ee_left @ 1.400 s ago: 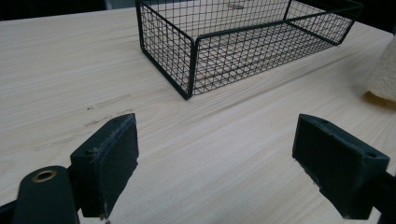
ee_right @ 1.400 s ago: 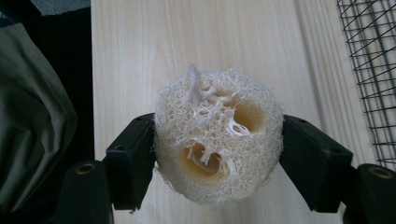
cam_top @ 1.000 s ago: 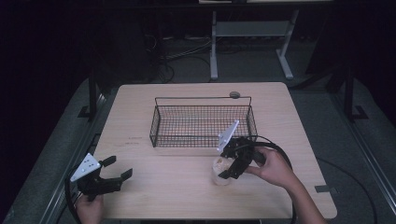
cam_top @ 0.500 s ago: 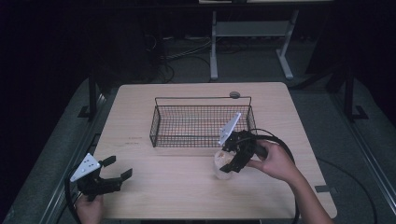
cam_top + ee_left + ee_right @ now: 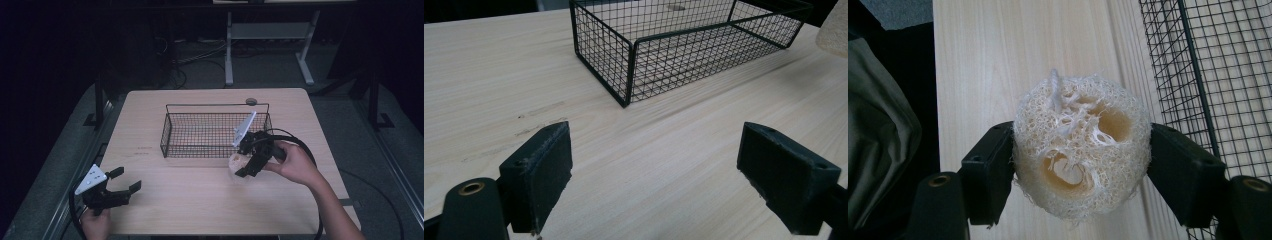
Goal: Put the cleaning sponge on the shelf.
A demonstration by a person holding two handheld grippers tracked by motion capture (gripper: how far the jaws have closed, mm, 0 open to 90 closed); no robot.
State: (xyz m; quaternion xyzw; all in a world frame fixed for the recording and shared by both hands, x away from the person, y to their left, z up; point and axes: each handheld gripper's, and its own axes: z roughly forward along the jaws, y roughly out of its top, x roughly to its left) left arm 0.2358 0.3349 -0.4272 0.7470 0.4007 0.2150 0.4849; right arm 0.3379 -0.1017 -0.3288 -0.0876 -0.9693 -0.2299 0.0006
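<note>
Between the right gripper's [image 5: 1082,165] jaws — a loofah slice [image 5: 1080,145], clamped on both sides.
Wire basket [image 5: 1218,75] lies just beside its right jaw. Left gripper [image 5: 654,170]: jaws wide apart on nothing — bare table [image 5: 664,150] between them, basket ahead.

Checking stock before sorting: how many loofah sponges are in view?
1. The loofah sponge is clamped in the right hand-held gripper, just in front of the wire basket. The basket looks empty.
</note>
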